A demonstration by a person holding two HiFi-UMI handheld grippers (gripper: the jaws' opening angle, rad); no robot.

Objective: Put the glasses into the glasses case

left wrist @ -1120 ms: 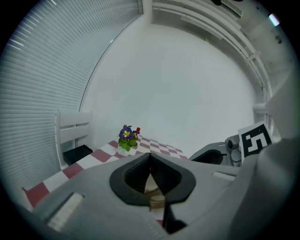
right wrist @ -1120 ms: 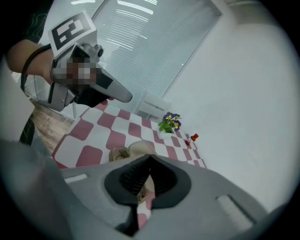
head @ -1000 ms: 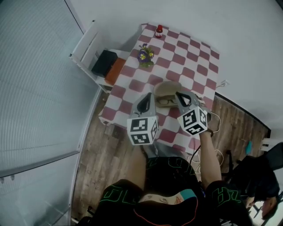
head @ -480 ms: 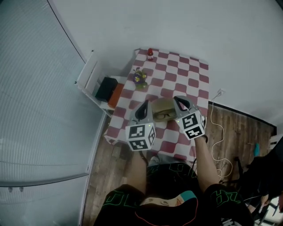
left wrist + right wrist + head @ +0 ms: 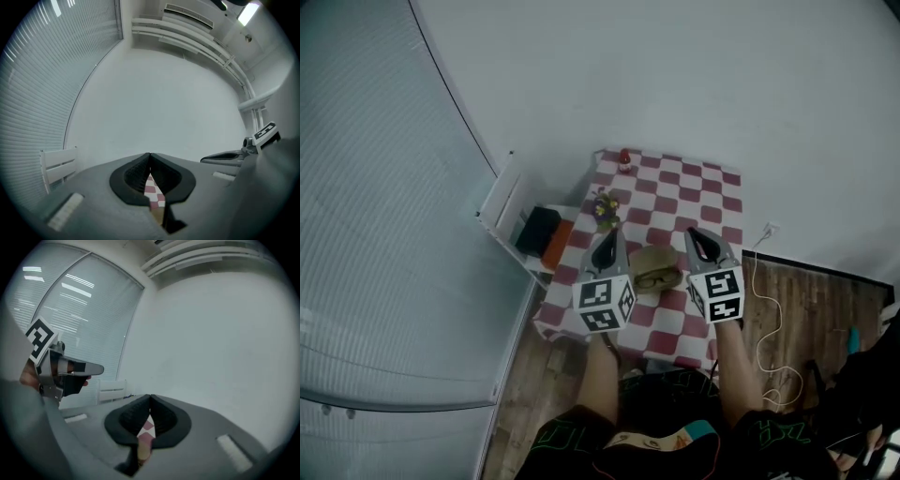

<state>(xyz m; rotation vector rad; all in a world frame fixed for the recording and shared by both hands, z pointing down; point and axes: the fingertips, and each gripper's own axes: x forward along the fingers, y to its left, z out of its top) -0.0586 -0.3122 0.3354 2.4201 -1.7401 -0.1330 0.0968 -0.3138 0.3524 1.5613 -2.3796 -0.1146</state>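
Table [image 5: 705,190] under red-and-white checked cloth stands against the wall, well below the camera. White chair [image 5: 503,199] sits just beside its left edge.

Left gripper [image 5: 608,238] and right gripper [image 5: 698,235] are held up above the near end of the table, one on each side of the case. Each has its jaws closed tip to tip on nothing, with only cloth showing through the slit. Both are lifted clear and aimed at the wall, likely because neither has work in hand.

Tan case [image 5: 651,258] lies open between them. The glasses [image 5: 654,279] rest inside it (lid apparently not yet shut, so closing remains). Flowers [image 5: 604,203] and a small red bottle [image 5: 624,160] stand farther back, out of the way.

Writing: none legible. The cubes carry only black-and-white square markers.
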